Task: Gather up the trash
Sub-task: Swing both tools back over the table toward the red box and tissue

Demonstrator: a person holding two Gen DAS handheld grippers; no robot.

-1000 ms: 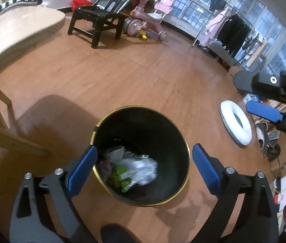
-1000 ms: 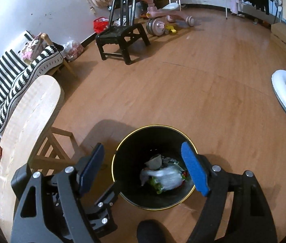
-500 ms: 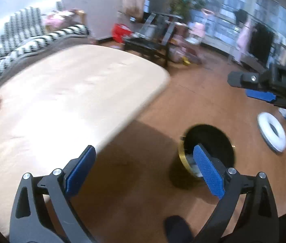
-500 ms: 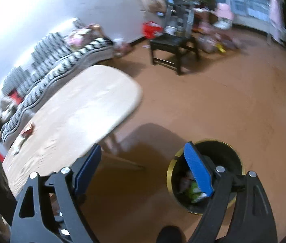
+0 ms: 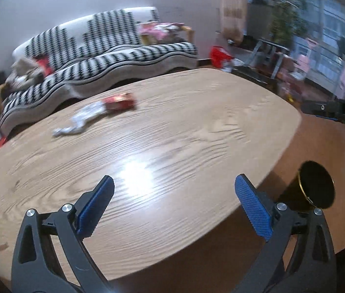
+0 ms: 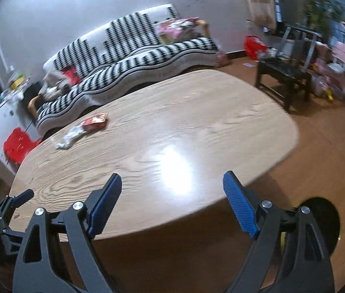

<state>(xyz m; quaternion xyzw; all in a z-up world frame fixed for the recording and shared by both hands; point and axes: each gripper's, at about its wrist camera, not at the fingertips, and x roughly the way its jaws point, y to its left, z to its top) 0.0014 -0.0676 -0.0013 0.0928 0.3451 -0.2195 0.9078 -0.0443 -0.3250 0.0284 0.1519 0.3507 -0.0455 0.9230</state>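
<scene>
A red wrapper and a crumpled white wrapper lie side by side on the far left of the oval wooden table; both show in the right wrist view, red and white. The black bin with a gold rim stands on the floor right of the table, and its edge shows in the right wrist view. My left gripper is open and empty over the table's near edge. My right gripper is open and empty, also over the near edge.
A black-and-white patterned sofa stands behind the table. A black chair and pink toys are at the back right. A red stool is at the left. The other gripper shows at the left view's right edge.
Both grippers have swung up and left from above the bin to face the table top. The bin has slid to the lower right of both views. Both stay open.
</scene>
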